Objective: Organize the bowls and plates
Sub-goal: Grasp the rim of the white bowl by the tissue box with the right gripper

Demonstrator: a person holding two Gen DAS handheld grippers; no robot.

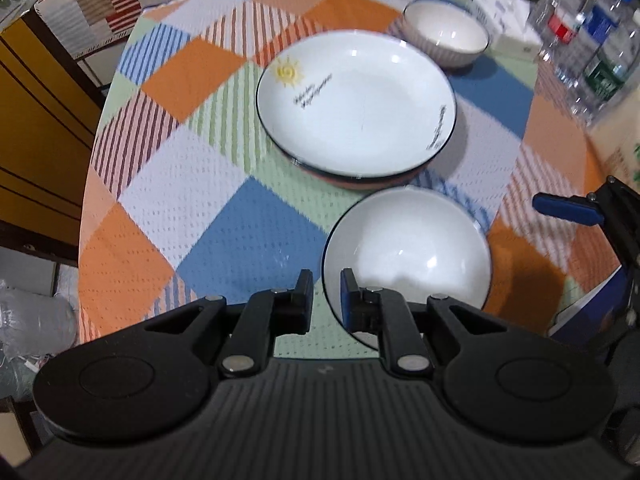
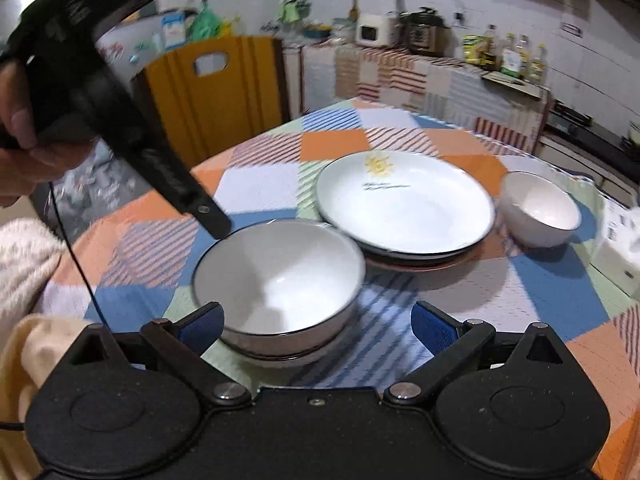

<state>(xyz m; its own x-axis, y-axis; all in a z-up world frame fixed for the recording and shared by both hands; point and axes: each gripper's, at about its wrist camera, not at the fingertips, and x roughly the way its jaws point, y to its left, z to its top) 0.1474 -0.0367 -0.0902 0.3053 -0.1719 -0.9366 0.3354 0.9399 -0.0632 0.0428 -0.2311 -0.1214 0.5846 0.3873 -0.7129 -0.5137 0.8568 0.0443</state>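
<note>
A white bowl with a dark rim point(image 1: 408, 248) point(image 2: 280, 276) sits near the table's front. My left gripper point(image 1: 326, 284) is shut on its rim, one finger inside and one outside. In the right wrist view the left gripper's fingers point(image 2: 212, 220) reach the bowl's far left rim. My right gripper point(image 2: 316, 326) is open and empty, just in front of this bowl. A white plate with a yellow sun point(image 1: 356, 100) point(image 2: 404, 200) tops a stack of plates mid-table. A second white bowl point(image 1: 446, 34) point(image 2: 540, 208) stands beyond the stack.
The table has a checked orange, blue and white cloth point(image 1: 200, 200). Plastic bottles point(image 1: 592, 40) and a white box point(image 1: 504, 20) stand at the far right. The right gripper point(image 1: 568, 208) shows at the left view's right edge. A yellow chair point(image 2: 216, 92) stands behind the table.
</note>
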